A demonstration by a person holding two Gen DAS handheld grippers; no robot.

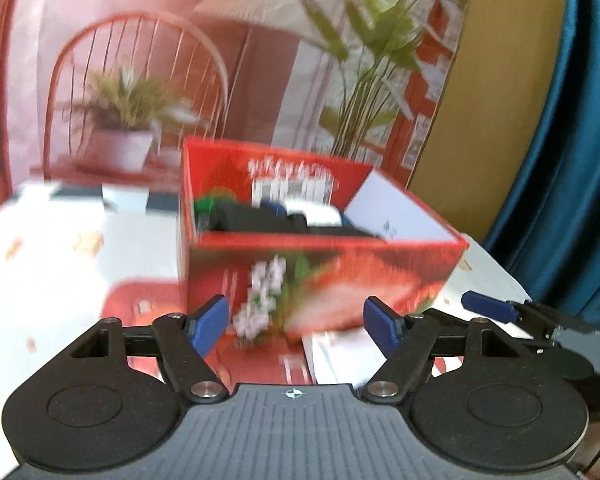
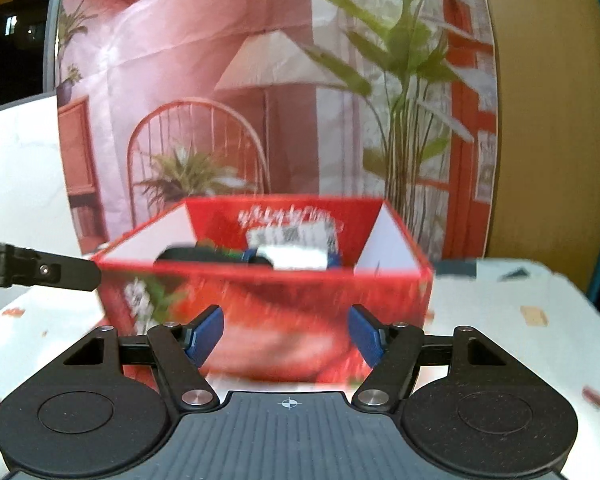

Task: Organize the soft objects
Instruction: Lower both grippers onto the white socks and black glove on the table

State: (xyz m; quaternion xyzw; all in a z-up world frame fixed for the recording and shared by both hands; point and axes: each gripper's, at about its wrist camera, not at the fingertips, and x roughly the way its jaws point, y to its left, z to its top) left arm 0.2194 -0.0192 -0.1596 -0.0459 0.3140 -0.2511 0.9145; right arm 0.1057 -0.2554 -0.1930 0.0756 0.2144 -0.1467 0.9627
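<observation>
A red cardboard box (image 1: 320,272) with a flower print stands on the table, blurred in both views. Inside it lie soft items: something black (image 1: 252,218), a green piece (image 1: 210,204) and a white one (image 1: 320,216). The same box (image 2: 268,300) fills the middle of the right wrist view, holding the black item (image 2: 204,256) and the white one (image 2: 296,258). My left gripper (image 1: 296,326) stands open in front of the box's near wall, nothing between its blue pads. My right gripper (image 2: 286,334) is open too, empty, just before the box. Its blue fingertip (image 1: 488,306) shows at the right of the left wrist view.
The table wears a white cloth (image 1: 60,264) with small printed motifs. A red and white printed sheet (image 1: 260,360) lies under the box's near side. Behind stands a printed backdrop (image 2: 260,100) of a chair, lamp and plants. A blue curtain (image 1: 572,160) hangs at the right.
</observation>
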